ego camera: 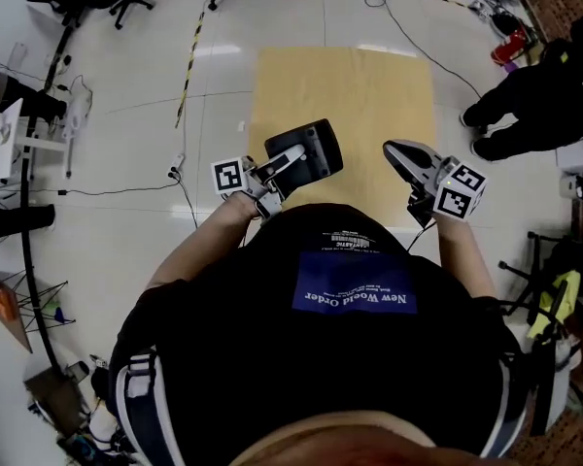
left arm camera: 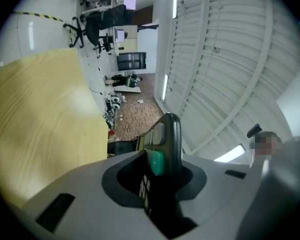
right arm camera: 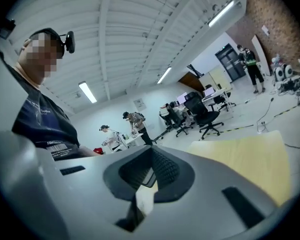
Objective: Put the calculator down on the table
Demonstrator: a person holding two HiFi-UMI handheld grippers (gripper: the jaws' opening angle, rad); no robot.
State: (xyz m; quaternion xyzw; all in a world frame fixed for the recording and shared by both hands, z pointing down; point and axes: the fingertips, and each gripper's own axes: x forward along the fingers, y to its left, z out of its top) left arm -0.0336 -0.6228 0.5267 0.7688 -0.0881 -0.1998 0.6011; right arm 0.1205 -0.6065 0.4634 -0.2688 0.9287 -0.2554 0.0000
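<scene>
The person stands at the near edge of the table (ego camera: 369, 85), leaning over it with both tools held out in front. The left gripper (ego camera: 290, 160) has the calculator (ego camera: 311, 149) clamped by one end, its jaws closed to a narrow gap on the slim body. Most of the calculator sticks out past the tips, keys facing sideways in the left gripper view. That end-on hold looks sensible to me: with the long free part leading, it can be laid flat on the wood and the jaws need not touch the top. From above the calculator sits over the near left part of the table. I judge it is in the air and not resting on anything, so the putting-down is not yet done. The right gripper (ego camera: 396, 153) has its jaws drawn together with nothing between them. It hangs over the near right part of the table, well apart from the calculator, as if kept aside so the landing spot stays free. The tabletop is bare wood, so I'd expect nearly any spot on it to serve. The gripper just needs to tilt down and come low before the jaws let go, or the calculator could drop and slide.
</scene>
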